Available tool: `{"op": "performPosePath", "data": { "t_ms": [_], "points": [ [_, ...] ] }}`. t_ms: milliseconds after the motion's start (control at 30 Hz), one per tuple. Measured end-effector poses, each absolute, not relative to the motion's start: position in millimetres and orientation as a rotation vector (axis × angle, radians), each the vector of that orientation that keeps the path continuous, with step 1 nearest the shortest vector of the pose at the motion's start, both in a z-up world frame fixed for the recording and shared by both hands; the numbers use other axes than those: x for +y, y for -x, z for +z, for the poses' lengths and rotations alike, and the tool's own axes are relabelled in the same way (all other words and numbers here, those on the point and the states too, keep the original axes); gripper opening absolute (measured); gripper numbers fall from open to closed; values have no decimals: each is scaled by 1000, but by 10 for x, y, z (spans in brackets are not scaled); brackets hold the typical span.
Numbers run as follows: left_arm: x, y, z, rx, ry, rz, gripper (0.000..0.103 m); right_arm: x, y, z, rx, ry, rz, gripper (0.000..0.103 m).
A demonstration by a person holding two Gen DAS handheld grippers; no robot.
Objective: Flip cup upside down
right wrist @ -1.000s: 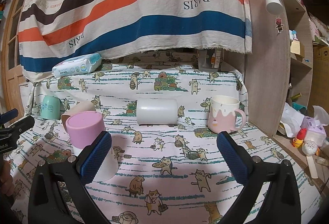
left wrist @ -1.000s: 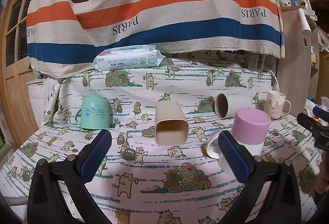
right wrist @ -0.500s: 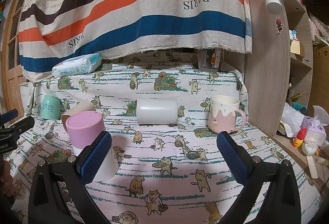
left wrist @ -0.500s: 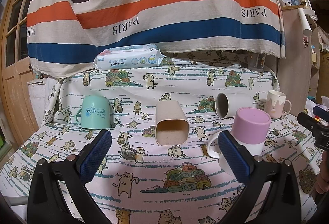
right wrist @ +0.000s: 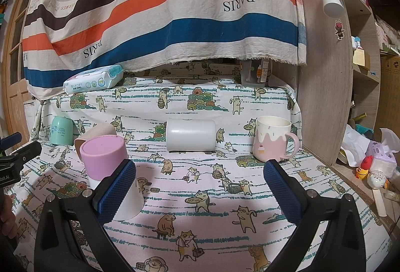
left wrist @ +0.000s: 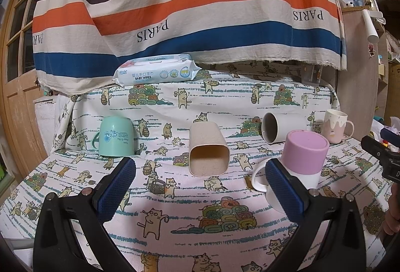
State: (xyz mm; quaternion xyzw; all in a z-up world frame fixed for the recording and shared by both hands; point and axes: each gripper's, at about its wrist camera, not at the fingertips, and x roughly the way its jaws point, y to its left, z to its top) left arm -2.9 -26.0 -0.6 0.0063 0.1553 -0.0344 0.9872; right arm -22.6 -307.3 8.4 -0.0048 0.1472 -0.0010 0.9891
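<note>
Several cups sit on the cat-print cloth. A pink-and-white mug (left wrist: 303,158) (right wrist: 106,159) stands upside down, closest to both grippers. A beige square cup (left wrist: 208,148) (right wrist: 96,133) lies on its side, mouth toward me. A white cup (left wrist: 275,131) (right wrist: 191,134) lies on its side. A mint cup (left wrist: 116,137) (right wrist: 60,129) stands upside down at the left. A pink drip-pattern mug (left wrist: 335,126) (right wrist: 272,142) stands upright at the right. My left gripper (left wrist: 200,187) is open and empty. My right gripper (right wrist: 200,185) is open and empty.
A pack of baby wipes (left wrist: 156,71) (right wrist: 93,79) rests on the raised back ledge under a striped hanging cloth (left wrist: 190,4). A wooden shelf unit (right wrist: 332,72) stands at the right, with clutter on the floor (right wrist: 375,167) beside the table edge.
</note>
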Motion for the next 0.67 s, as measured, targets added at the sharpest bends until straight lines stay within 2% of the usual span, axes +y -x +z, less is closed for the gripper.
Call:
{"op": "performPosePath", "data": {
  "t_ms": [667],
  "points": [
    [-263, 30, -6, 317, -14, -65, 103, -3058, 232, 85, 295, 10, 2, 103]
  ]
}}
